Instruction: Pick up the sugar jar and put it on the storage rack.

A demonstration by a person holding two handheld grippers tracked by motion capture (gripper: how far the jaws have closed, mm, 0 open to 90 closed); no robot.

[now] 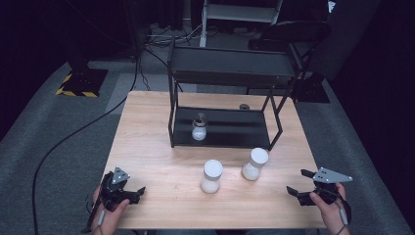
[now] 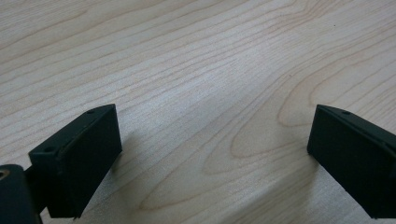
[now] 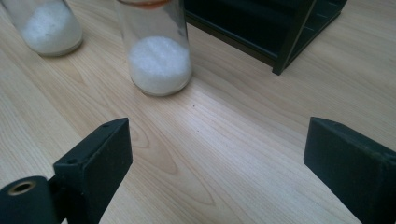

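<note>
While resting on the table [image 1: 147,147] just in front of the black rack [image 1: 225,73], nearer jar [image 3: 156,51] looks glassy, slippery, breakable, bottom-heavy with white grains; best gripped mid-body. Right claw [image 3: 217,158] spread, empty; left claw [image 2: 210,158] likewise.

jar tops [image 3: 144,3] cut off, small object [image 1: 244,106] unclear

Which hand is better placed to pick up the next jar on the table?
Right, probably. The right tool is open and faces the nearer jar, which stands ahead of its jaws in the right gripper view. The left tool, also open, looks down on bare table.
</note>
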